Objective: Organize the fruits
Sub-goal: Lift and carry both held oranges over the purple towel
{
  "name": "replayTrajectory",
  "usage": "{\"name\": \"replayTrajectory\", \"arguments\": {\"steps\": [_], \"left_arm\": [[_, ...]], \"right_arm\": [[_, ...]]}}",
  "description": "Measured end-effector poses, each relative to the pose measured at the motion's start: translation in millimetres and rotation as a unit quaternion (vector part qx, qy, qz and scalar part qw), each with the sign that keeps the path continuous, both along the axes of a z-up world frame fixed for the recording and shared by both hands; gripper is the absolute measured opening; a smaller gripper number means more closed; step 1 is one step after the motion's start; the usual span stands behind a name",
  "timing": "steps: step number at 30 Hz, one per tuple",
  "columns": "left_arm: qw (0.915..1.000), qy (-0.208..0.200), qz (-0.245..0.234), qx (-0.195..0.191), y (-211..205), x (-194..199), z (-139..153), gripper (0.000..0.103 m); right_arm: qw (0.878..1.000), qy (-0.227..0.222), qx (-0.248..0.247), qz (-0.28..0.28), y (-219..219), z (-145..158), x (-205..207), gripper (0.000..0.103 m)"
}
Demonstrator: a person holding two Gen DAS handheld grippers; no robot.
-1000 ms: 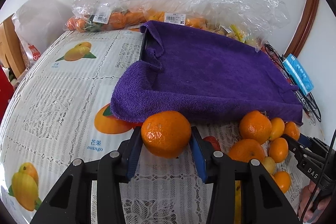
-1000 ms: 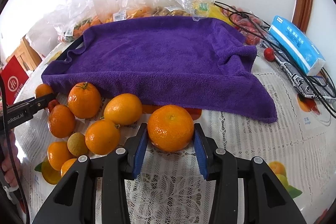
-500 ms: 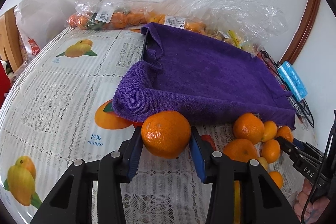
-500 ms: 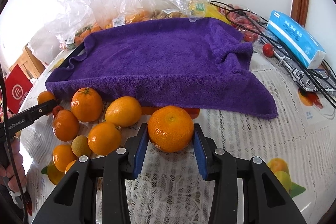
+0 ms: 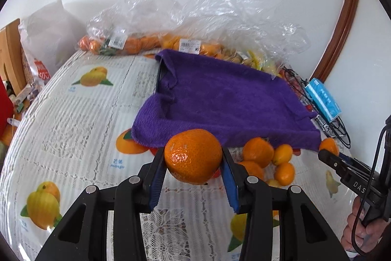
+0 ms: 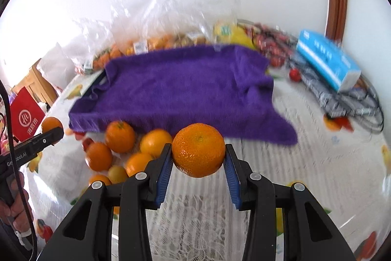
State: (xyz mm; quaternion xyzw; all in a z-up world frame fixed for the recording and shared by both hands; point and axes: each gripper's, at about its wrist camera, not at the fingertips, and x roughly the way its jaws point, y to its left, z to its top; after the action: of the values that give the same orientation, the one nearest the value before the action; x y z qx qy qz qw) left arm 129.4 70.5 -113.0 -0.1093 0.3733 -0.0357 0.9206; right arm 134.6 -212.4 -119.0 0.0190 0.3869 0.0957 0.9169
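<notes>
My left gripper point(image 5: 193, 163) is shut on an orange point(image 5: 193, 155), held above the tablecloth in front of the purple towel point(image 5: 227, 102). My right gripper point(image 6: 198, 158) is shut on a second orange point(image 6: 198, 149), also raised before the towel point(image 6: 180, 94). The towel covers a tray whose dark edge point(image 5: 158, 80) shows at the left. Several loose oranges point(image 6: 119, 136) and small yellow-orange fruits point(image 5: 283, 154) lie in a heap by the towel's near edge. The right gripper shows in the left wrist view point(image 5: 328, 158), the left gripper in the right wrist view point(image 6: 52, 132).
Clear plastic bags of fruit point(image 5: 136, 43) lie behind the towel against the wall. A blue tissue pack point(image 6: 327, 60), cables point(image 6: 352, 102) and a small red fruit point(image 6: 294, 75) sit at the right. A red bag point(image 6: 27, 114) and wooden chair point(image 5: 12, 53) stand left of the table.
Both grippers have lifted with their oranges and pulled back a little from the towel. The right wrist view is now motion-blurred.
</notes>
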Motion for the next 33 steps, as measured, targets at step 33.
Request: {"name": "replayTrajectory", "arguments": {"steps": [33], "left_arm": [[0.9993,-0.035,0.013,-0.008,-12,110,26,0.041]], "right_arm": [[0.998,-0.054,0.02,0.002,30,35,101,0.041]]}}
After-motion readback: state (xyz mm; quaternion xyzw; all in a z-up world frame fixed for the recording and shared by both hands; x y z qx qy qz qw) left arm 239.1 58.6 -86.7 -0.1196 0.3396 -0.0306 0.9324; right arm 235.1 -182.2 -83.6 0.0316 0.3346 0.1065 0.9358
